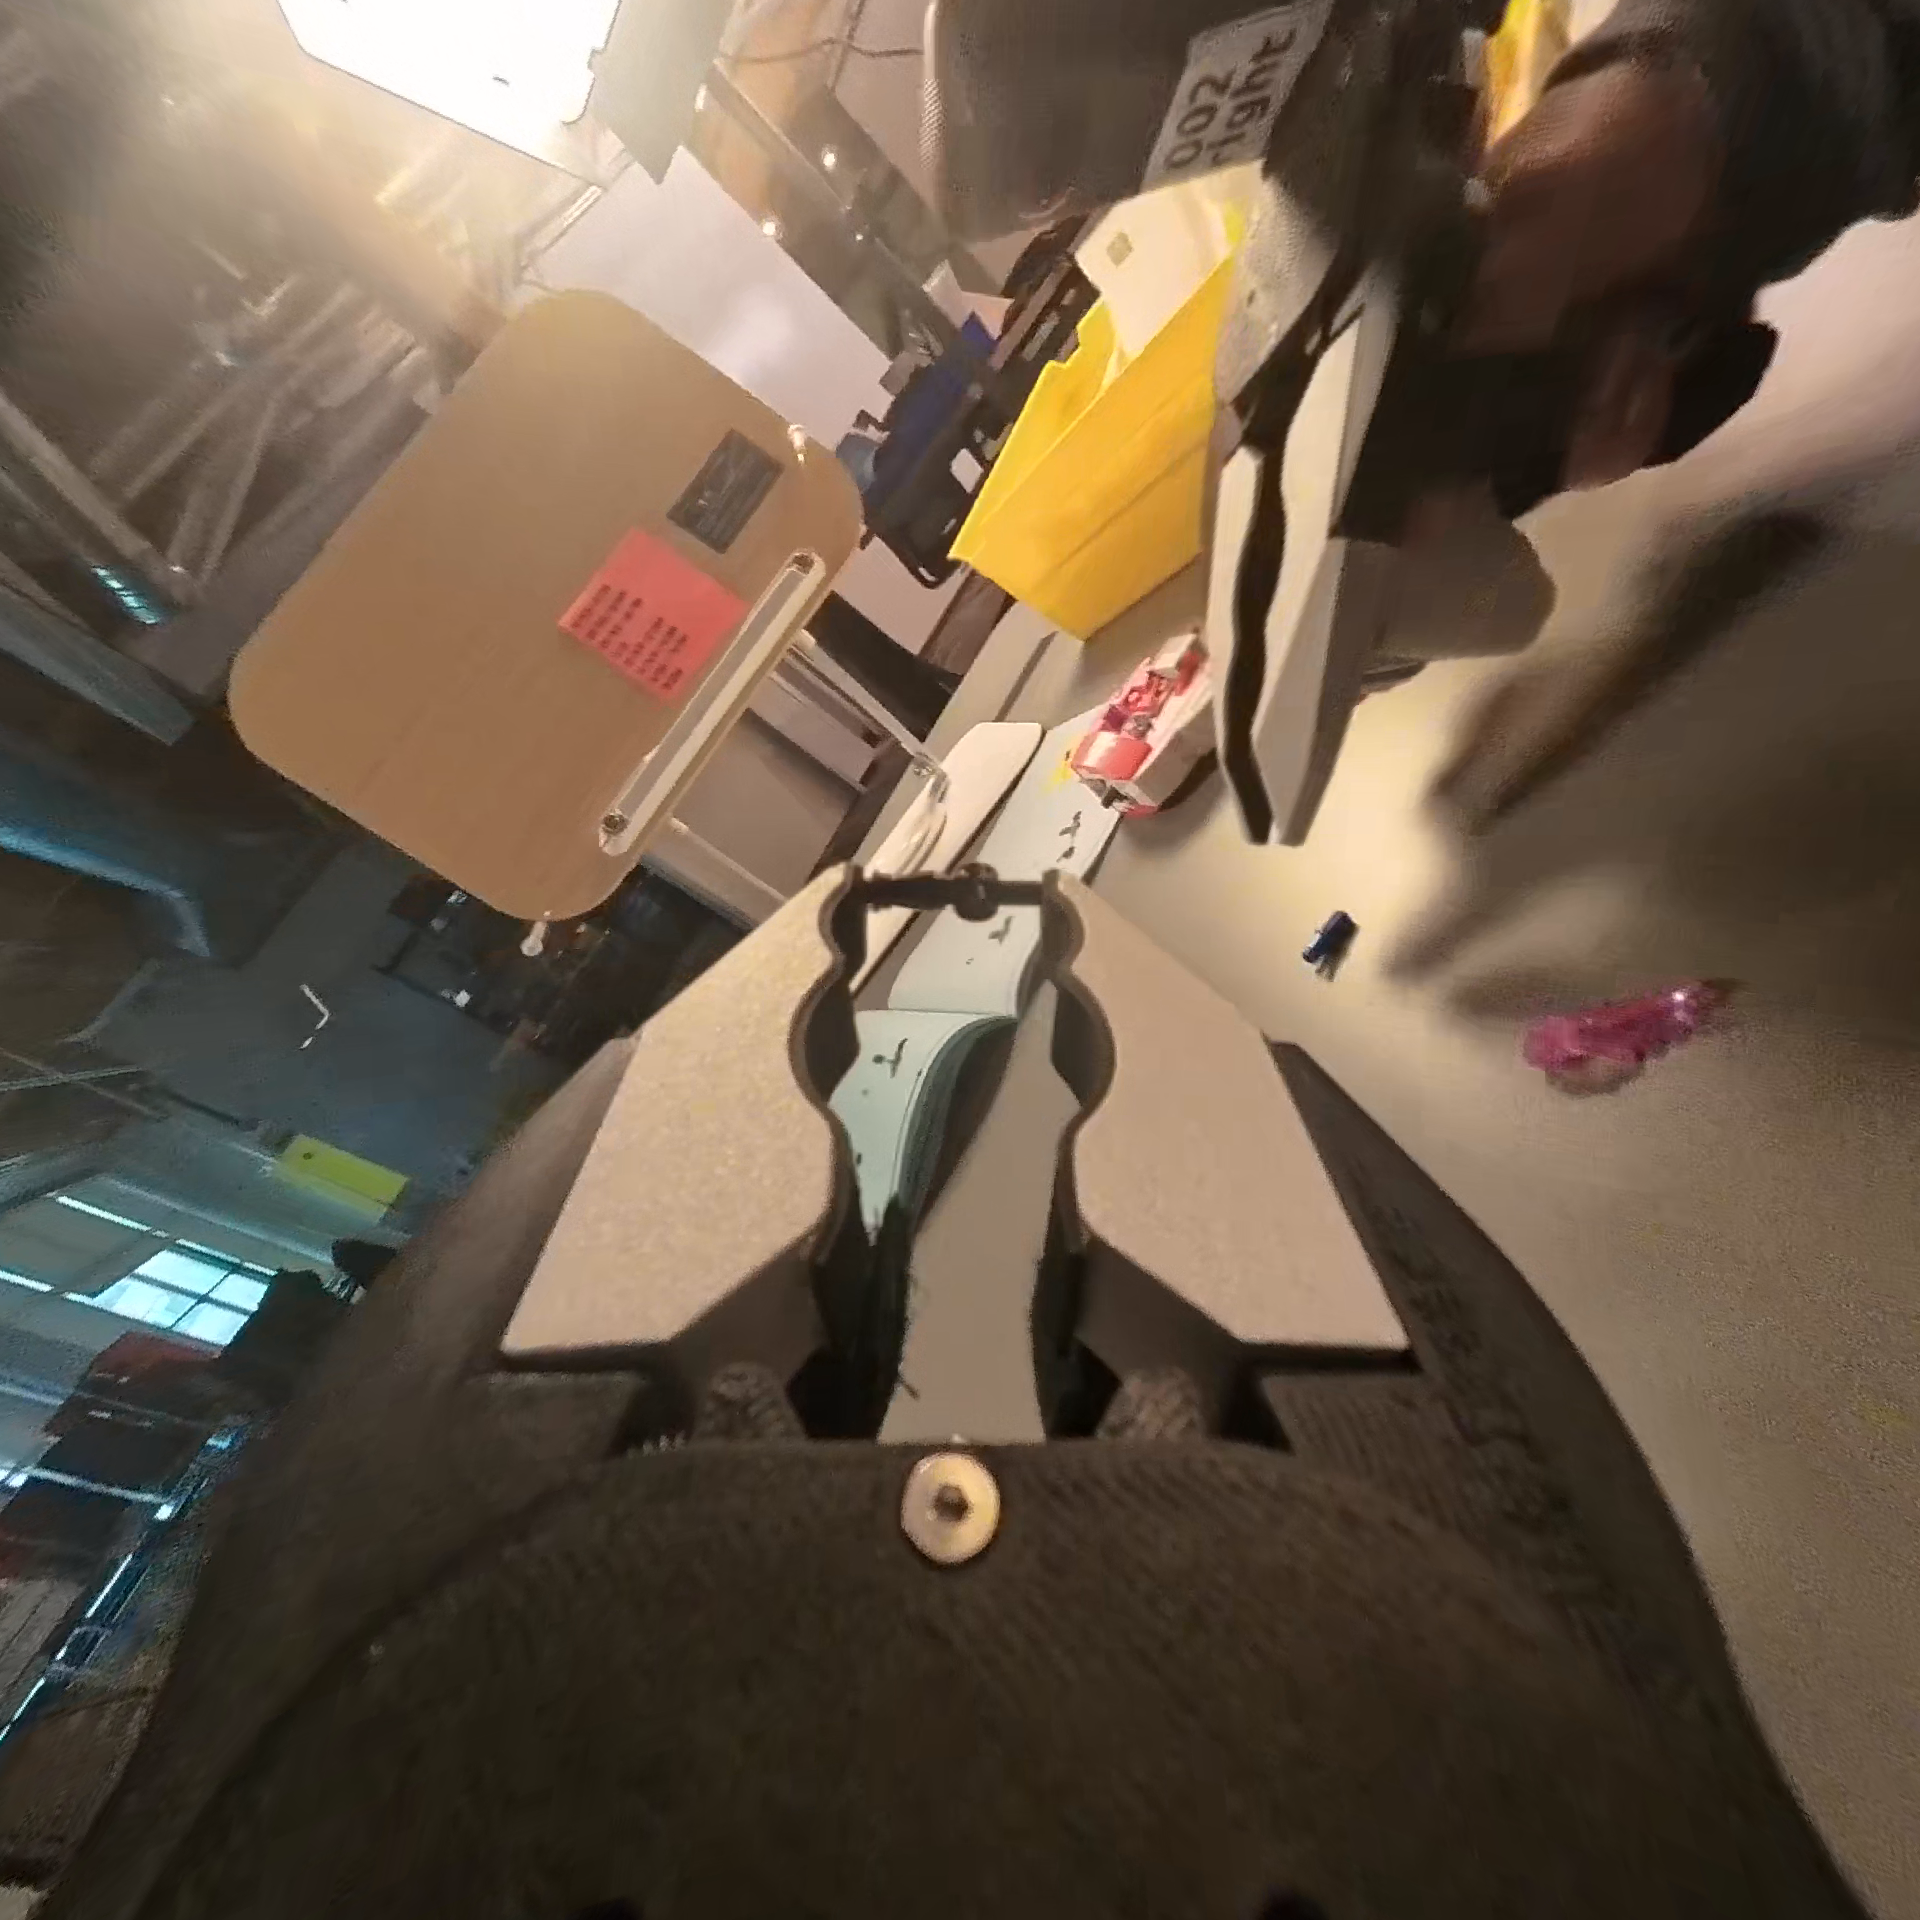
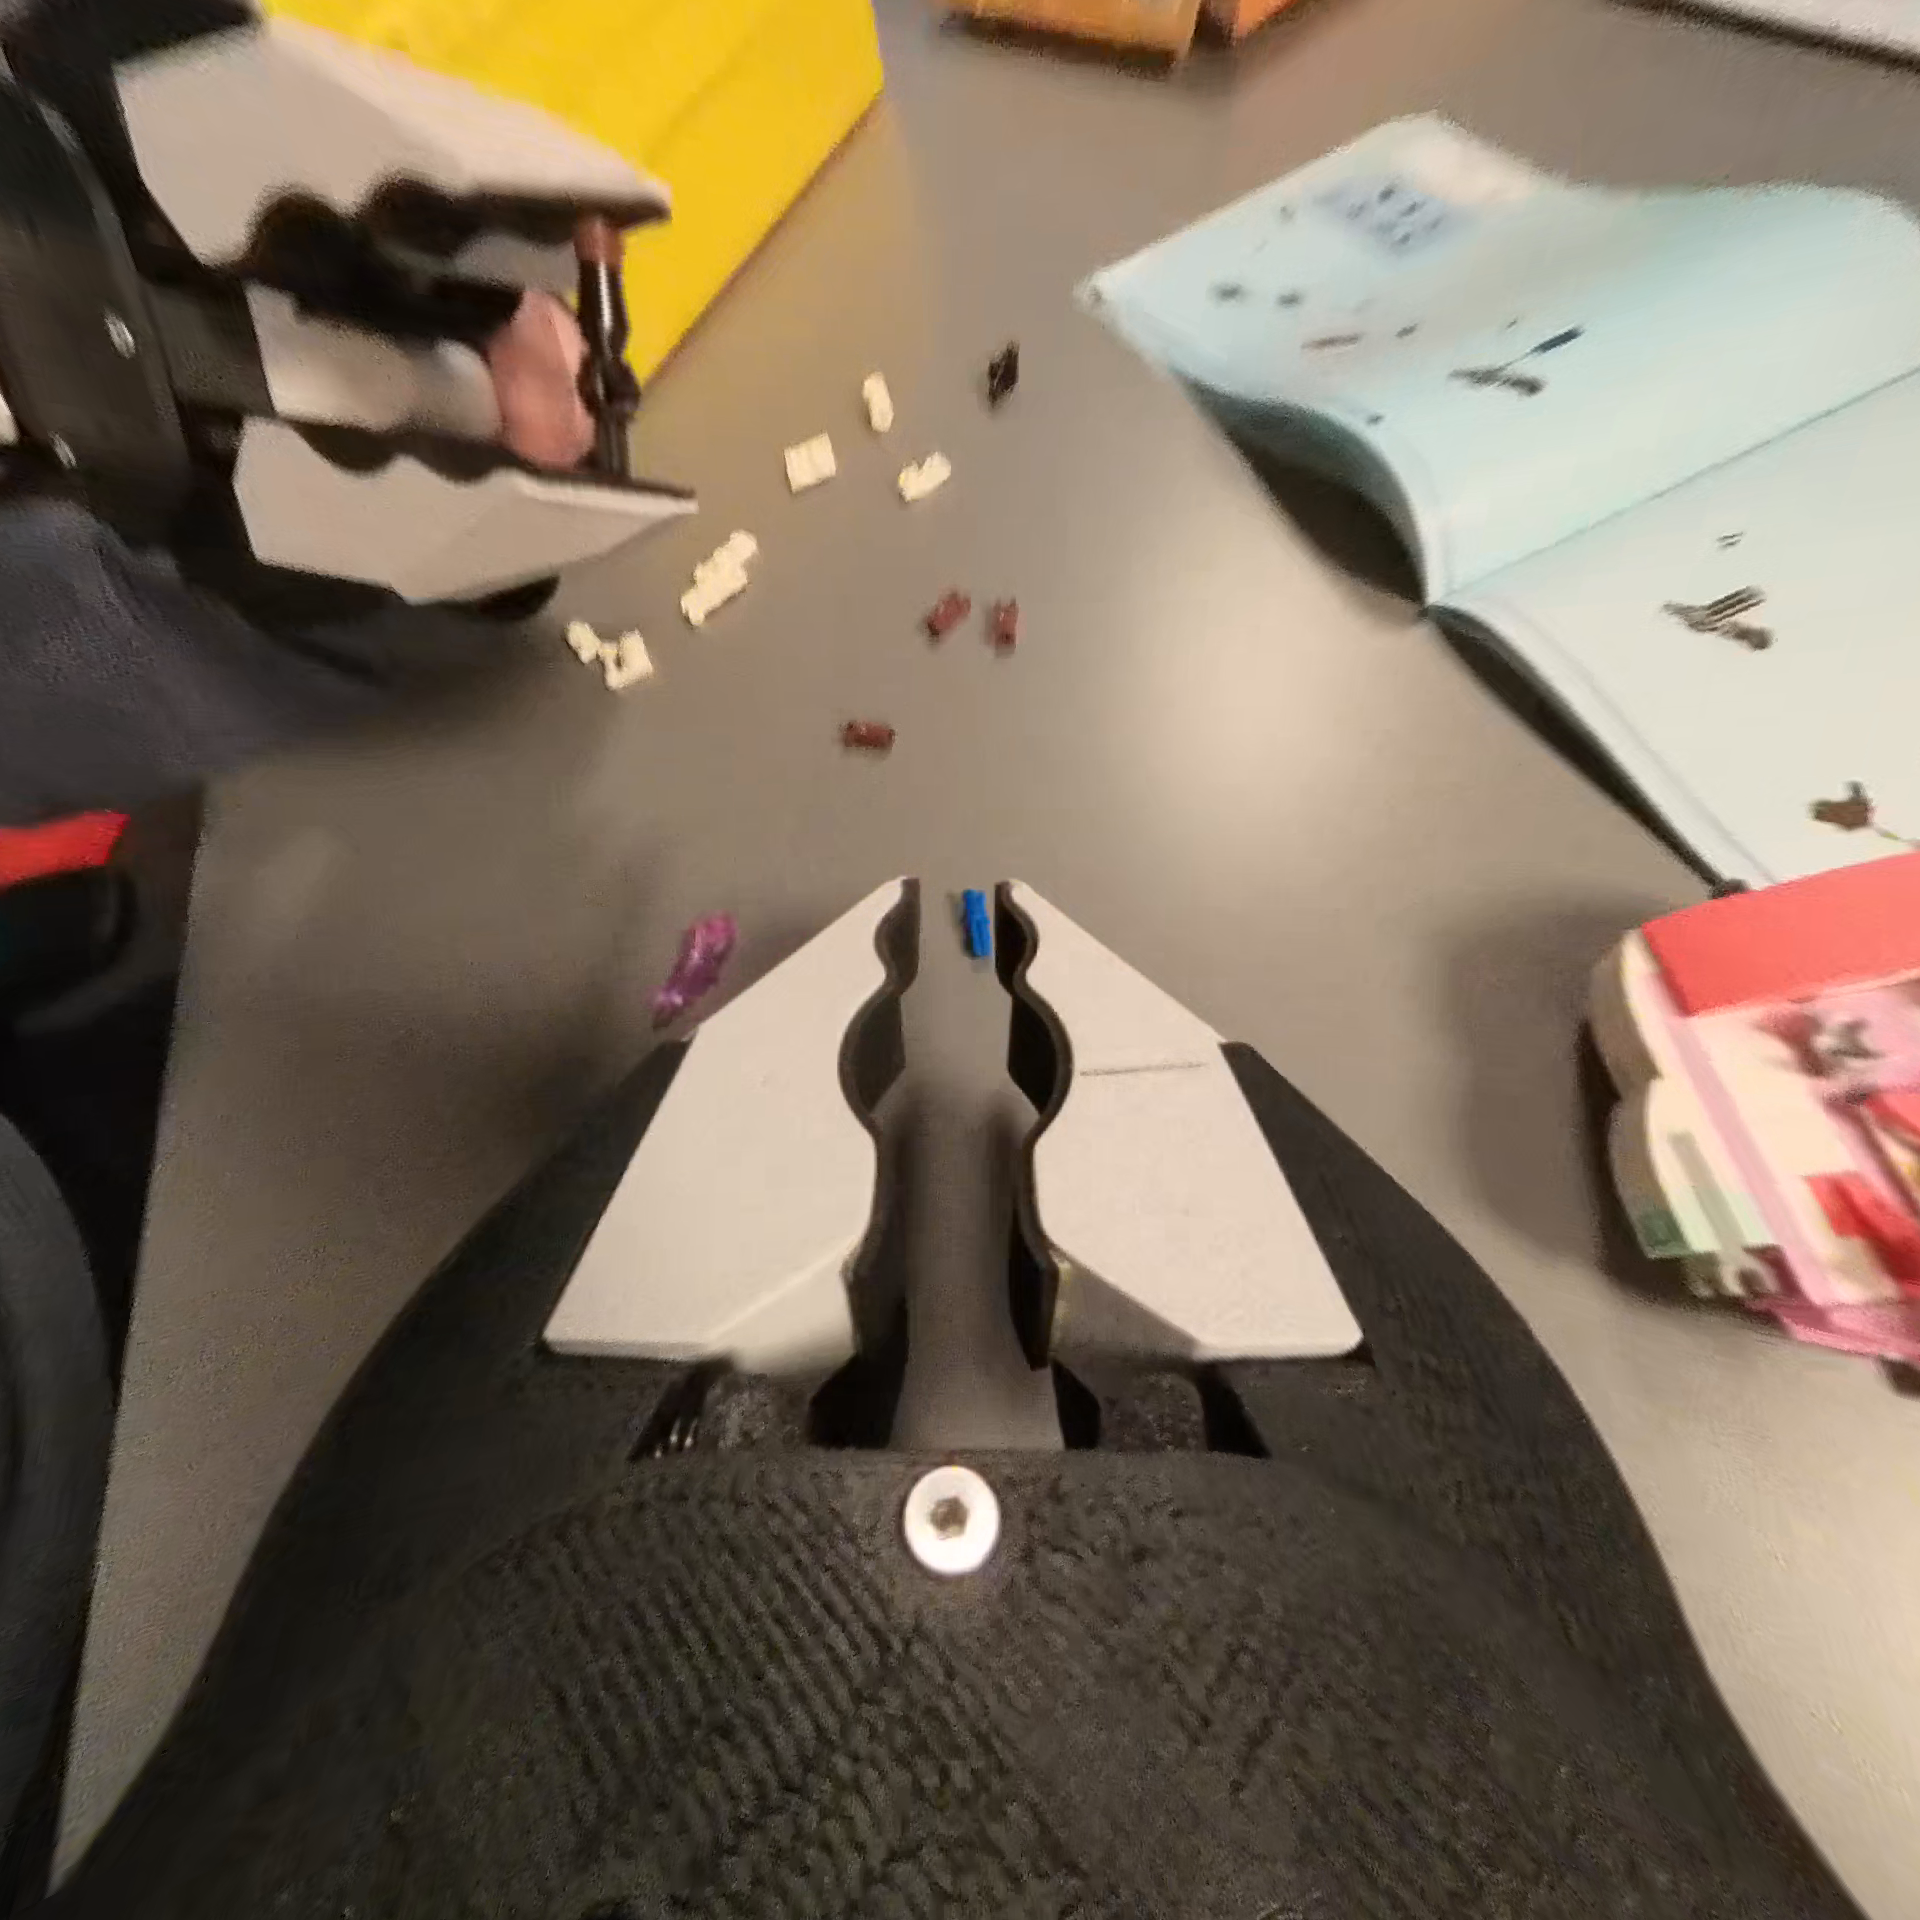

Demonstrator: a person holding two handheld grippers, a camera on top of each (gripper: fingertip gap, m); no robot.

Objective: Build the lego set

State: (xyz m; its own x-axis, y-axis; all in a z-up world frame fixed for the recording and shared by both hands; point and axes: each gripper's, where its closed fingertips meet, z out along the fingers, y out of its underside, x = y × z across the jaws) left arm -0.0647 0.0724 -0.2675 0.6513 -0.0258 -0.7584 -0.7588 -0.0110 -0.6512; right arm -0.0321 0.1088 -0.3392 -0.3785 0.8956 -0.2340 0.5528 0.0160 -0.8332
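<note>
My left gripper [image 1: 951, 883] is shut on a thin black rod-like piece [image 1: 914, 888] that spans its two fingertips, held up off the table. It also shows in the right wrist view [image 2: 623, 348] at the upper left, with the black piece [image 2: 606, 343] clamped end to end. My right gripper [image 2: 958, 914] is slightly open just above the grey table [image 2: 1195, 779]. A small blue pin [image 2: 975, 923] lies on the table between its tips, with a gap at each pad. In the left wrist view the right gripper [image 1: 1273, 821] hangs above the blue pin [image 1: 1328, 940].
A purple piece [image 2: 696, 961] lies left of my right fingers. Several white [image 2: 717, 577] and brown [image 2: 945, 618] small pieces are scattered farther out. An open pale-blue booklet [image 2: 1558, 364], a red and pink box [image 2: 1787, 1122] and a yellow bin [image 2: 675, 104] stand around.
</note>
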